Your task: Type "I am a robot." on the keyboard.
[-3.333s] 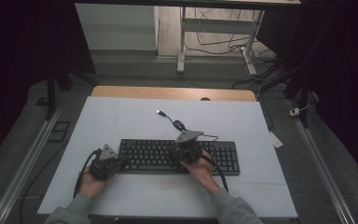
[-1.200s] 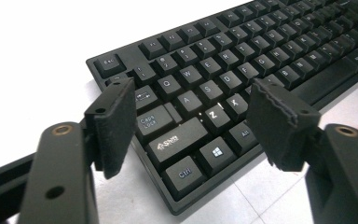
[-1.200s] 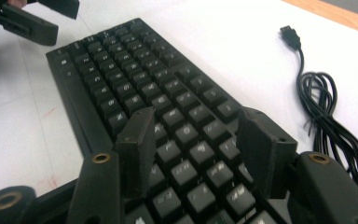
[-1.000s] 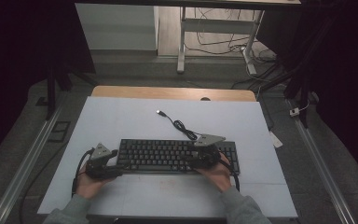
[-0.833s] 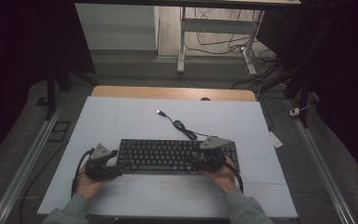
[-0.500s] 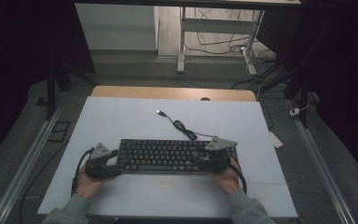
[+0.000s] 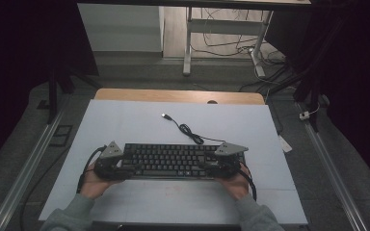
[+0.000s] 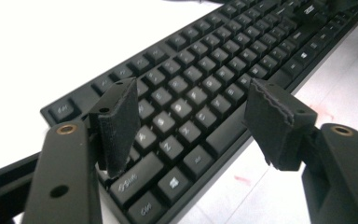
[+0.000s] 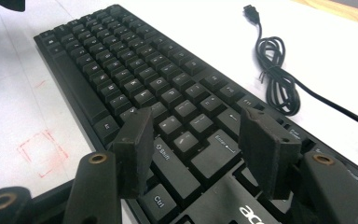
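Two grippers are positioned at opposite ends of the keyboard, which lies on the white table close to its near edge, long axis parallel to that edge.

Left gripper: at the keyboard's left end. In the left gripper view its jaws stand spread above the lower-left keys, one pad over the key rows and the other out past the keyboard's front edge. Neither pad appears to touch a key, though the angle makes contact hard to rule out.

Right gripper: at the keyboard's right end. In the right gripper view its jaws are likewise spread, straddling the Shift and Enter keys, with nothing pinched between them.

Cable: runs from the keyboard's rear edge toward the far edge of the table, loosely coiled, ending in a loose plug.

Governing relation: each gripper faces inward along the keyboard's long axis, and each hand is nearest to its own end. Judgement: a two-handed grasp or shift of the keyboard would require each pair of jaws to close across the front-to-back depth of the body at its own end; the front edge is the nearer purchase for both.
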Demonstrator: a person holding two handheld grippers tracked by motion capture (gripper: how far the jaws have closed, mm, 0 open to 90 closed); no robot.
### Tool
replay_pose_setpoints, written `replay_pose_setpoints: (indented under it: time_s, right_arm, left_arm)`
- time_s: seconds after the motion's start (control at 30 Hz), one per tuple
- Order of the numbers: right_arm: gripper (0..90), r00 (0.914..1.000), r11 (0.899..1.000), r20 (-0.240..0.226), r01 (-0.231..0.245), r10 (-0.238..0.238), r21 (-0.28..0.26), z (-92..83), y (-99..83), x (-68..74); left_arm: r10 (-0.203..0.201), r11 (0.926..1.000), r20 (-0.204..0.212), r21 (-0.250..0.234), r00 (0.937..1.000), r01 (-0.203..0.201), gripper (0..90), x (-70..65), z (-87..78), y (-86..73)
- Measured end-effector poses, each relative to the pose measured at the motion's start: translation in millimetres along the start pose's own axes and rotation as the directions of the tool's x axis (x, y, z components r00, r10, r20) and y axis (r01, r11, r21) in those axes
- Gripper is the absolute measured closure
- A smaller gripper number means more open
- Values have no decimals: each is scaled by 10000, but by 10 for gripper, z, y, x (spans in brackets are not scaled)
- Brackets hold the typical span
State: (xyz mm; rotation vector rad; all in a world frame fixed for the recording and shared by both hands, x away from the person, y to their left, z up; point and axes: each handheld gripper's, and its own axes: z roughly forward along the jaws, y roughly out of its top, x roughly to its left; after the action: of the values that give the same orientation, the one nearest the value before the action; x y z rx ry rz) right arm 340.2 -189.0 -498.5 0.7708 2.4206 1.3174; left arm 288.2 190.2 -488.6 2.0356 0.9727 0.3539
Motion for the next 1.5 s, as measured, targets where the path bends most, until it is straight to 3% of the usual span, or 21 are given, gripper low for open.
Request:
replay_pose_setpoints:
  time_s: [0.37,0.63,0.87,1.27,1.5]
  right_arm:
    - [454,9998,9999,124,-133,134,-97,-46,-30,-24]
    - [454,9997,9998,87,-213,214,-64,-51,-60,-7]
    - [454,9999,9999,58,-159,159,-3,-30,-77,6]
    - [453,9999,9999,94,-42,41,137,-18,-79,-1]
    - [452,9999,9997,100,70,-72,244,5,-84,9]
  left_arm:
    - [537,9981,397,266,9978,-548,395,-105,118,260]
    - [781,9960,783,365,9939,-812,444,-202,225,249]
    - [1002,9928,1010,550,9898,-1061,557,-270,318,205]
    - [1317,9855,1401,888,9813,-1449,887,-339,449,158]
    - [1385,9810,1416,1158,9802,-1554,889,-366,529,127]
